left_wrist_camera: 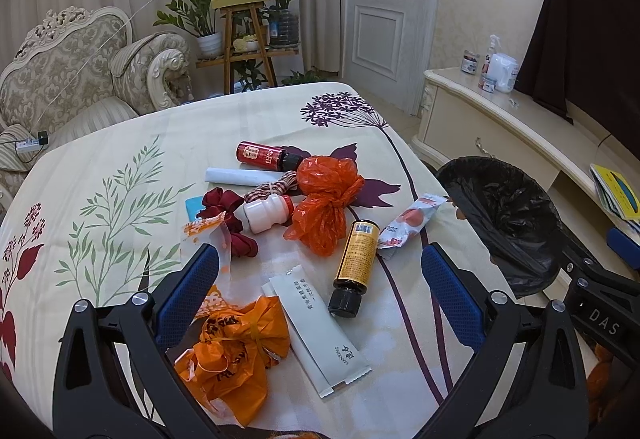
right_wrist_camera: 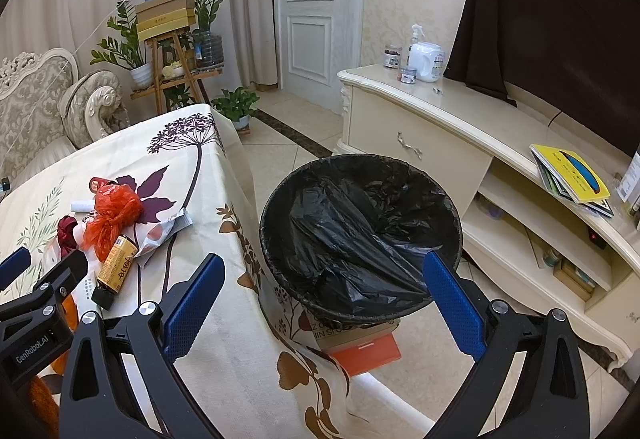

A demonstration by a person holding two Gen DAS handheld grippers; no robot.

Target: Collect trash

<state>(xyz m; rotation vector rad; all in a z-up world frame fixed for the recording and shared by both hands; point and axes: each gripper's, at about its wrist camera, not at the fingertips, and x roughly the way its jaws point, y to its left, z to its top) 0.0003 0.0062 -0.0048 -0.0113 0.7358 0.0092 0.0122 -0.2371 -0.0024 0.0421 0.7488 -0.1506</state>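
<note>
Trash lies on the floral tablecloth (left_wrist_camera: 120, 143): a yellow-label brown bottle (left_wrist_camera: 355, 267), a red-label bottle (left_wrist_camera: 266, 156), a small white bottle (left_wrist_camera: 267, 213), two orange plastic bags (left_wrist_camera: 326, 205) (left_wrist_camera: 236, 351), a long pale sachet (left_wrist_camera: 320, 327), a snack wrapper (left_wrist_camera: 412, 221). My left gripper (left_wrist_camera: 320, 279) is open above the near trash, holding nothing. My right gripper (right_wrist_camera: 322, 287) is open and empty, above the black-lined bin (right_wrist_camera: 360, 235) beside the table. The bin also shows in the left wrist view (left_wrist_camera: 500, 211).
A white paper roll (left_wrist_camera: 236, 176), dark red cloth (left_wrist_camera: 224, 203) and a striped ribbon (left_wrist_camera: 276, 184) lie among the trash. A cream cabinet (right_wrist_camera: 440, 143) with bottles and books stands right of the bin. A sofa (left_wrist_camera: 60, 79) and plant stand (left_wrist_camera: 244, 39) are behind the table.
</note>
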